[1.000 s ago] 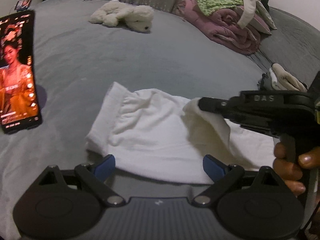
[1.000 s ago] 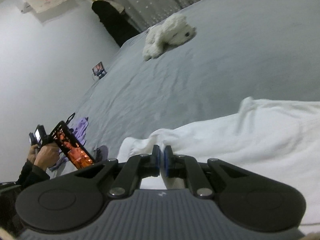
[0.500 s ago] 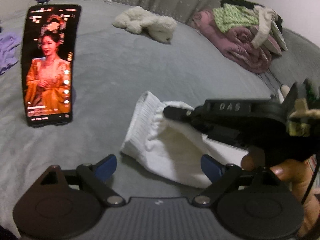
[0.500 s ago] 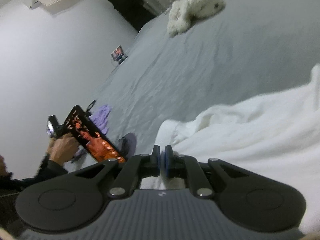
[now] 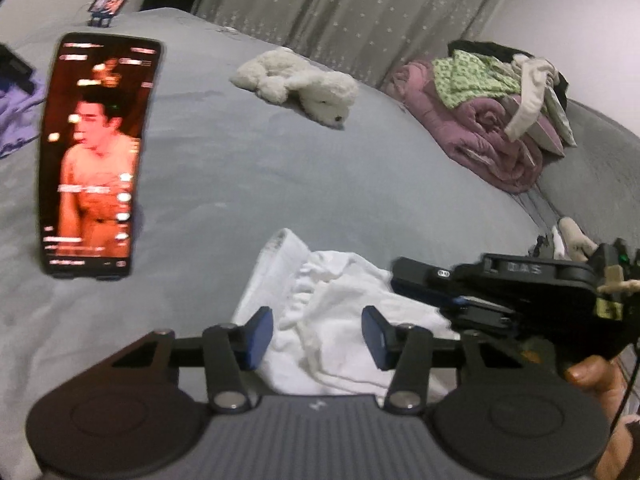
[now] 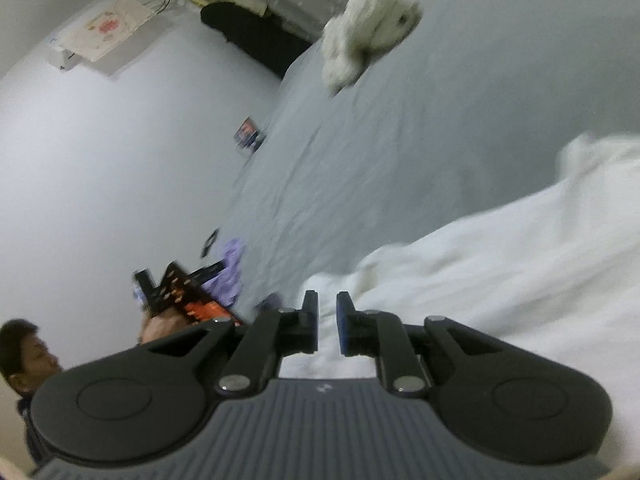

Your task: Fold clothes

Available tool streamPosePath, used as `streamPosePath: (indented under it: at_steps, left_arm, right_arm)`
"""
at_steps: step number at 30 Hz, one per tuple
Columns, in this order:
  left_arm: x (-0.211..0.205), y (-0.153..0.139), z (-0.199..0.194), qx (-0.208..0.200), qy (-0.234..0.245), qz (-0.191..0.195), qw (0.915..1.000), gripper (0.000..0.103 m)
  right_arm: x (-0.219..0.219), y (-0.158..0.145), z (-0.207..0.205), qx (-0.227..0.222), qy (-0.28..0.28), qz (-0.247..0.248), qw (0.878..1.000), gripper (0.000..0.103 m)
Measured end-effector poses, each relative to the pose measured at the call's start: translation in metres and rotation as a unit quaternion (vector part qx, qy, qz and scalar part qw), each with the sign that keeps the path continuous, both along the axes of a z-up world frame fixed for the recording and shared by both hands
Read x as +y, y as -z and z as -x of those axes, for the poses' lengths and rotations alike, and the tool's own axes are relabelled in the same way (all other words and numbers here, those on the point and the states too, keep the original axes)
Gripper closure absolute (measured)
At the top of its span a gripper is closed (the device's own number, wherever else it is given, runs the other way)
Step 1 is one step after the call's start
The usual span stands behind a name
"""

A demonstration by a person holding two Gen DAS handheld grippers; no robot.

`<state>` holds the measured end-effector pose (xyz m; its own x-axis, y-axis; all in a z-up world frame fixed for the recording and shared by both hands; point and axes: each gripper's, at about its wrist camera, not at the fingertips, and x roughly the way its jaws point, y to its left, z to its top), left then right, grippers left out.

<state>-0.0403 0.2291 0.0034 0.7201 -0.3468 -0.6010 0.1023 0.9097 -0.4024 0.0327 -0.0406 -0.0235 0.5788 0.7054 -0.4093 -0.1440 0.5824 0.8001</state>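
A white garment point(image 5: 320, 304) with a gathered elastic band lies bunched on the grey bed point(image 5: 248, 168). My left gripper point(image 5: 316, 336) hovers over its near edge. Its jaws are closing, with the cloth lying between the blue pads point(image 5: 258, 338) but not pressed by them. My right gripper point(image 5: 400, 280) reaches in from the right, a hand on its handle, with its tip on the garment's top layer. In the right wrist view the right gripper point(image 6: 327, 320) is opening. A narrow gap shows between its pads, with the white cloth point(image 6: 500, 264) under and beyond them.
A phone point(image 5: 96, 152) playing a video stands upright at the left. A white plush toy point(image 5: 296, 84) lies further back. A pink blanket with piled clothes point(image 5: 492, 120) fills the back right. Purple cloth point(image 5: 16, 116) lies far left. A person point(image 6: 28, 356) sits beyond the bed's edge.
The right gripper carried a fold of the garment leftward, and its pads have parted slightly. The left jaws have narrowed over the bunched cloth. The garment now looks narrower.
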Motion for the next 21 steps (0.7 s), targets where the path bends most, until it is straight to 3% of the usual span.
streamPosePath:
  at_steps: [6,9,13,15,17,21]
  left_arm:
    - [-0.033,0.003,-0.009,-0.017,0.042,-0.035,0.9984,0.069]
    - [-0.043,0.001,-0.013,-0.036,0.036,-0.075,0.9959,0.069]
    - [-0.043,0.004,-0.023,-0.022,0.015,-0.117,0.9928,0.068]
    - [-0.042,0.010,-0.030,-0.006,0.010,-0.117,0.9931,0.069]
    - [-0.044,0.013,-0.035,-0.003,0.010,-0.117,0.9931,0.076]
    - [-0.056,0.015,-0.038,-0.012,0.017,-0.142,0.9897,0.077]
  right_arm:
    - [-0.056,-0.001,0.022,-0.023,0.032,0.067,0.997,0.087]
    - [-0.077,-0.002,0.034,-0.038,0.040,0.110,0.992,0.087]
    - [-0.095,-0.001,0.043,-0.061,0.044,0.158,0.985,0.086]
    - [-0.105,0.002,0.049,-0.076,0.042,0.178,0.980,0.084]
    - [-0.111,0.009,0.056,-0.091,0.039,0.197,0.975,0.073]
    - [-0.109,0.017,0.056,-0.103,0.034,0.237,0.966,0.072]
